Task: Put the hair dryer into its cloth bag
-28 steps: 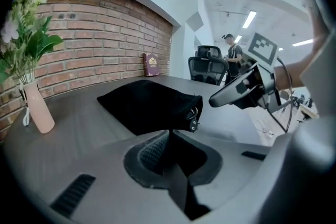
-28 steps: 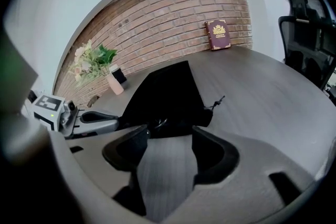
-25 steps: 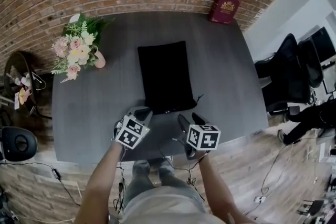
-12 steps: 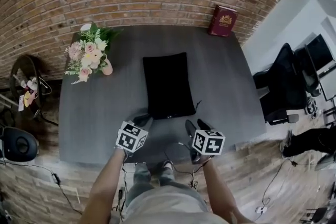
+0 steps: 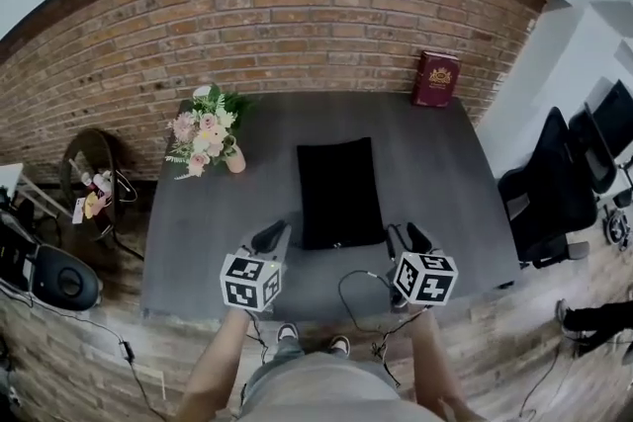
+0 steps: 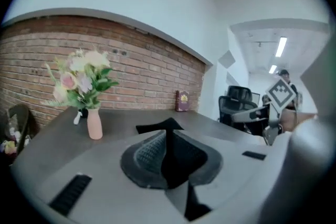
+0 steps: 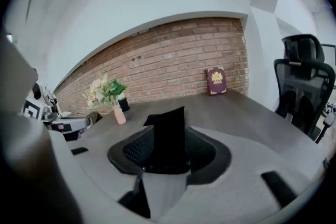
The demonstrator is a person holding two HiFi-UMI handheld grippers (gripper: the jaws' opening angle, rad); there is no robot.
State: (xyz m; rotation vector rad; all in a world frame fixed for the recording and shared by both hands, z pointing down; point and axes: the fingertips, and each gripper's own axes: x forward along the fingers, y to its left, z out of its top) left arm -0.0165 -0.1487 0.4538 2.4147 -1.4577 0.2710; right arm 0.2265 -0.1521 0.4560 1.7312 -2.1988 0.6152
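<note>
The cloth bag (image 5: 339, 193) lies lengthwise near-to-far, between and just beyond the left hand-held gripper (image 5: 270, 234), jaws together, and the right hand-held gripper (image 5: 407, 237), whose empty jaws stand apart and have just been closing.

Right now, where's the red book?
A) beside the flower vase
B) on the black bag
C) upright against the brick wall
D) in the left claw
C: the red book stands upright against the brick wall at the table's far right corner, apart from the black bag and flower vase.

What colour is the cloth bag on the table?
The cloth bag is black; head view shows it best.
</note>
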